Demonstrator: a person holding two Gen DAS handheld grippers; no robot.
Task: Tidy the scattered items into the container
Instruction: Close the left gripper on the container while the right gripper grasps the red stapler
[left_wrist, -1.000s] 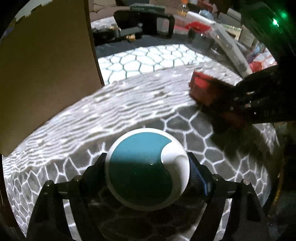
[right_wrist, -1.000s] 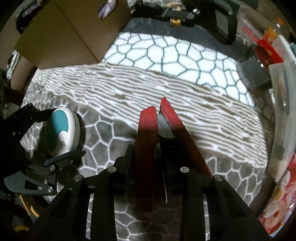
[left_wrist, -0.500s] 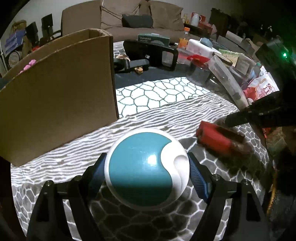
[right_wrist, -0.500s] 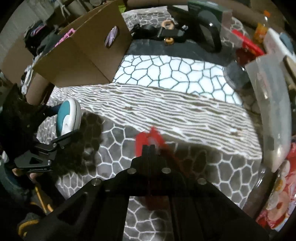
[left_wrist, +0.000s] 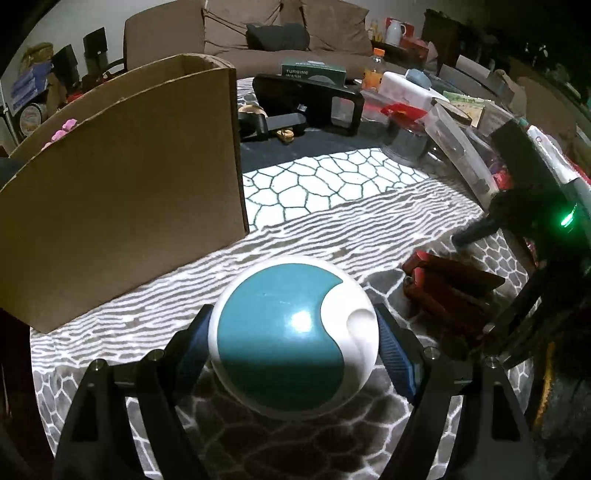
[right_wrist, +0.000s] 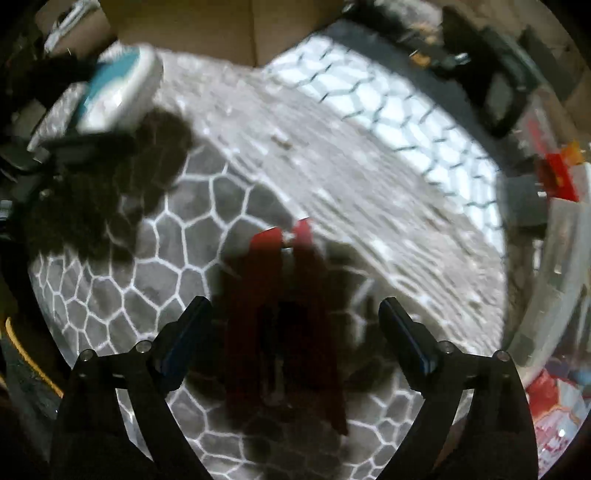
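the left gripper (left_wrist: 294, 345) is clamped on a round, glossy teal-and-white plastic case (left_wrist: 294, 338), its blue-padded fingers pressing on either side, and holds it clear of the grey-and-white patterned blanket (left_wrist: 332, 221) that covers the table. the open brown cardboard box (left_wrist: 125, 184), which i take to be the container, stands just ahead and to the left in this view, well within reach. something pink (left_wrist: 63, 127) shows over its far rim, so it looks as if at least one item is already inside, though how much the box holds is hidden by its near wall.

the right gripper (right_wrist: 295, 332) points down over a red folded clip-like item (right_wrist: 284, 314) lying on the blanket. its jaws have just been opening and now stand wide apart, with the red item between them but no pad pressing on it. the view is blurred, so what exactly the red item is i cannot tell.

as a judgement, the task is partway through: the round case is lifted but not yet in the box, and the red item is on the blanket, not yet gripped. both are left to carry over. the clutter along the far and right edges may or may not belong to the job.
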